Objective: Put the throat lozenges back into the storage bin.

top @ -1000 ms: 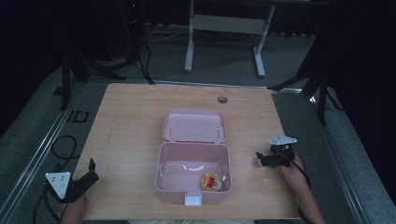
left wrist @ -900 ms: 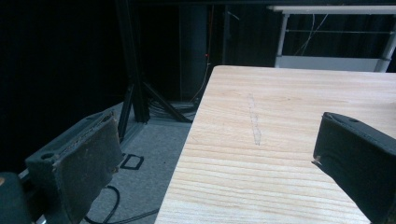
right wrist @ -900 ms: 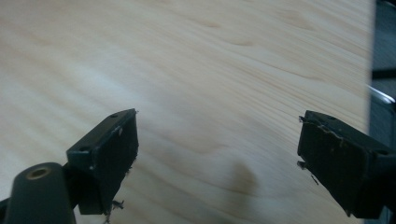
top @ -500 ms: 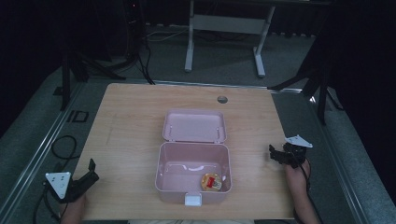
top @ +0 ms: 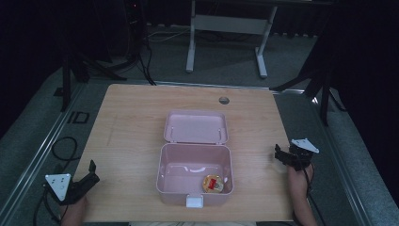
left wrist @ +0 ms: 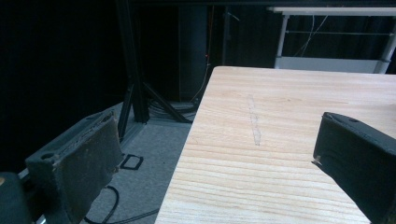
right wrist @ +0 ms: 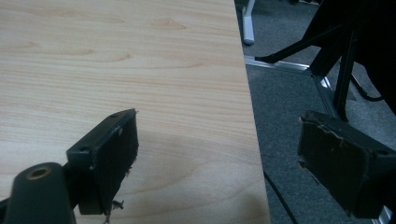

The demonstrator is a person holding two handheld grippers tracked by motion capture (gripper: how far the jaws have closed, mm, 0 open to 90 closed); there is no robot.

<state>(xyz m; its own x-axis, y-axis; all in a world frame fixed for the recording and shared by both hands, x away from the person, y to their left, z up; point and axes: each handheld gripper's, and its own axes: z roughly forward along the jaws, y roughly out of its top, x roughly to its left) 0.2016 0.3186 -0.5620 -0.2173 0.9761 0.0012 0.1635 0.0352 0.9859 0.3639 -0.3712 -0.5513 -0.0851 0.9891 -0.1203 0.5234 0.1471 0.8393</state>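
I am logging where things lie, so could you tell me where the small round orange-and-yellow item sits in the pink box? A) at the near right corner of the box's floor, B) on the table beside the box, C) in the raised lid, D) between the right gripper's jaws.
A: the high view shows the round item lying on the floor of the open pink box, near its front right corner, while both grippers stand open and apart from it.

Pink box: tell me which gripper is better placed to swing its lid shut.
Probably the right gripper. It sits level with the pink box and closer to the open lid. The left gripper waits at the table's near-left corner, farther away. Both are open and empty.
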